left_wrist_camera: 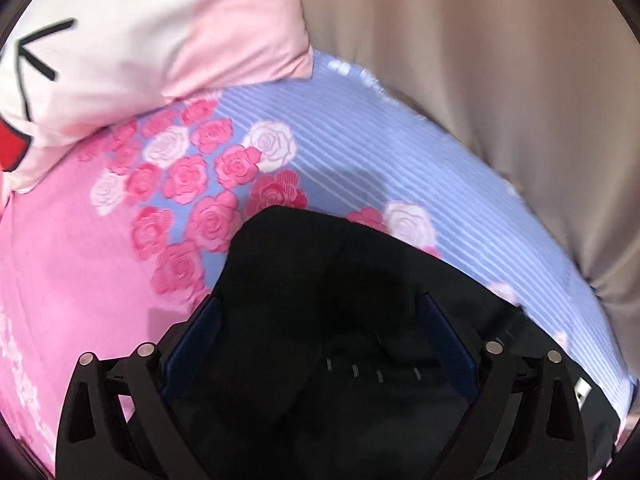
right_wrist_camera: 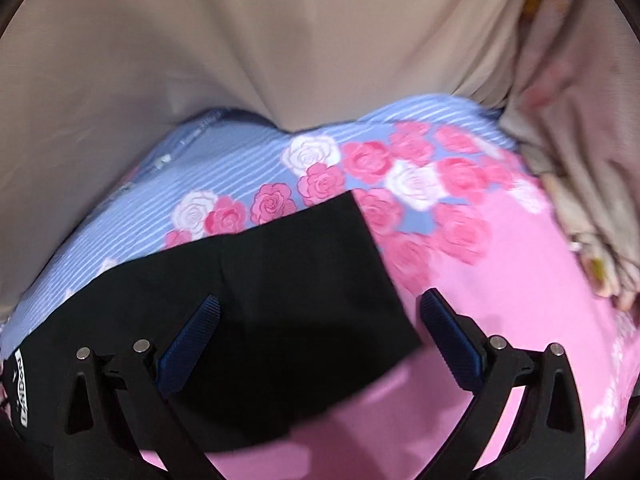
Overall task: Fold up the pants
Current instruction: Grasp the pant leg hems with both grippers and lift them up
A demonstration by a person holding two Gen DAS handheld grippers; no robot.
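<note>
Black pants (left_wrist_camera: pixel 320 280) lie on a bed sheet (left_wrist_camera: pixel 80 260) printed pink and blue with roses. In the left wrist view the cloth bunches up between the blue pads of my left gripper (left_wrist_camera: pixel 320 316), whose jaws stand wide apart just over it. In the right wrist view the pants (right_wrist_camera: pixel 288 272) lie flat with a squared hem end at the right and a white label at the far left. My right gripper (right_wrist_camera: pixel 320 320) is open over that end, its left pad (right_wrist_camera: pixel 192 340) above the cloth and its right pad over the pink sheet (right_wrist_camera: pixel 500 300).
A pink and white pillow (left_wrist_camera: pixel 140 40) with black marks lies at the upper left of the left wrist view. A beige curtain (right_wrist_camera: pixel 240 40) hangs behind the bed. Crumpled beige patterned fabric (right_wrist_camera: pixel 580 160) sits at the right edge of the bed.
</note>
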